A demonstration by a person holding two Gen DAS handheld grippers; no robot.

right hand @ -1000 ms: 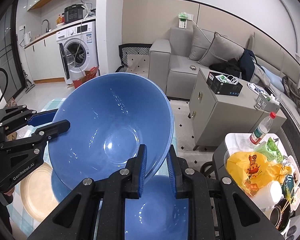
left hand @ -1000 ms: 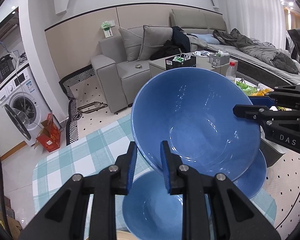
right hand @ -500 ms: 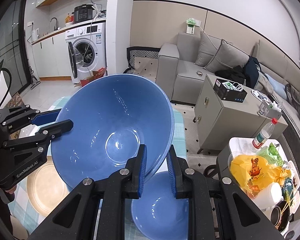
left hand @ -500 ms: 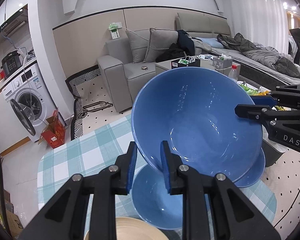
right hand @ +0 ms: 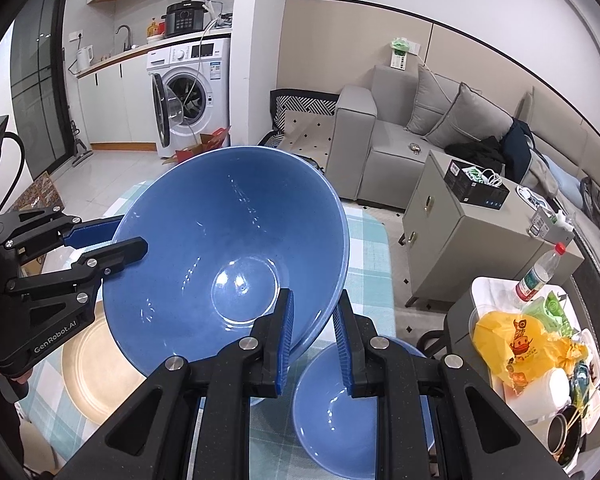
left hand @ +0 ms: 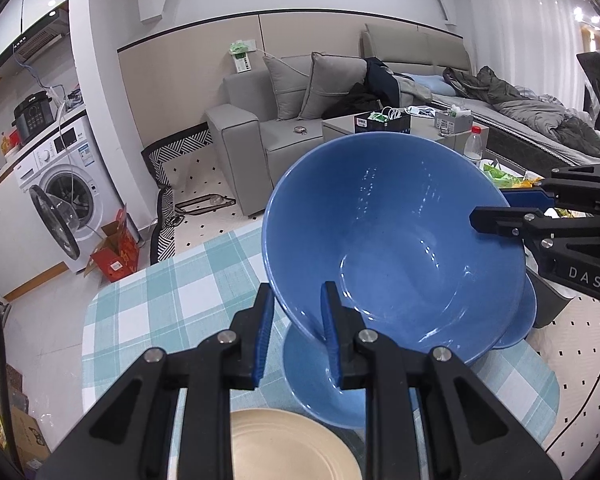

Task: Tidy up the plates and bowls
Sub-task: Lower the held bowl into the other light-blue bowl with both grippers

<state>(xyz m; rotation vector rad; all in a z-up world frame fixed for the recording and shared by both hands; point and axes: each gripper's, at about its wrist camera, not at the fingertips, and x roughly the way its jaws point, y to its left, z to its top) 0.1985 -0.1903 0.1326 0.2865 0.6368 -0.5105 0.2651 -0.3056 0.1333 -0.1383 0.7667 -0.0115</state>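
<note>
The large blue bowl (left hand: 392,248) hangs in the air, tilted, above the checked surface (left hand: 172,292). Two pairs of tongs carry it from opposite sides of its rim. The left tongs (left hand: 294,334) are narrowed onto the near rim in the left wrist view, one pad inside and one outside. The right tongs (right hand: 312,338) pinch the rim opposite in the same way. Sharing the load this way probably keeps so wide and heavy a bowl from twisting out of a single rim pinch.

Below the large blue bowl lies a smaller blue bowl (right hand: 340,412), resting on the surface. A third blue rim (left hand: 524,316) peeks out past the big bowl's far edge in the left wrist view; what it belongs to I cannot tell. Beside the smaller bowl, towards the left tongs, sits a cream plate (right hand: 96,372).

Judging by the task, the big bowl is being moved for sorting, and the smaller bowl right under it stands in the way of setting it flat. It seems too small to take the large one on top, so a bare patch of cloth looks safer.

Beyond the surface stand a grey sofa (left hand: 268,136) and a washing machine (right hand: 192,84), both well apart from the bowl.
</note>
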